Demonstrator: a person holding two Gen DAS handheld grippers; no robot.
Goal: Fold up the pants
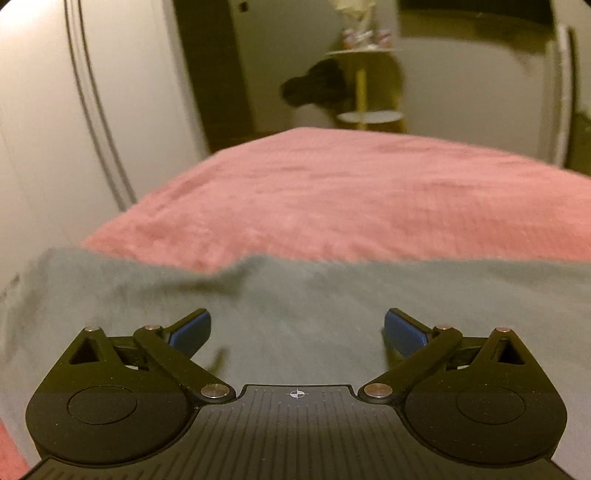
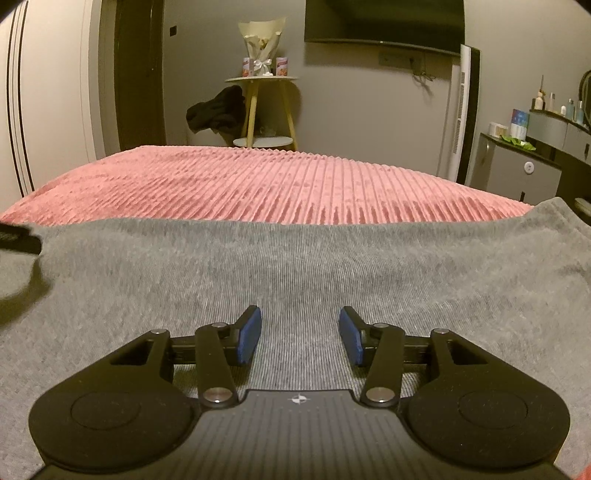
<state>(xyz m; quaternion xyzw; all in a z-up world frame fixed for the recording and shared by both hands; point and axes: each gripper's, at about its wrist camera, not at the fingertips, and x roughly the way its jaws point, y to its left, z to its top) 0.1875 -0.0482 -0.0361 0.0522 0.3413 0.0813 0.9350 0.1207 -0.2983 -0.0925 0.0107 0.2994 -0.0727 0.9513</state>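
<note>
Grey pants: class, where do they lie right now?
In both wrist views the grey pants lie spread on the pink bedspread, along its near edge, under the open left gripper and right gripper.

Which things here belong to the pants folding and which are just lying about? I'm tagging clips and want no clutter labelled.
For the job:
grey pants, spread on the pink bedspread
left gripper, open
right gripper, open

Just lying about:
black garment
round side table
bouquet
wall TV
</note>
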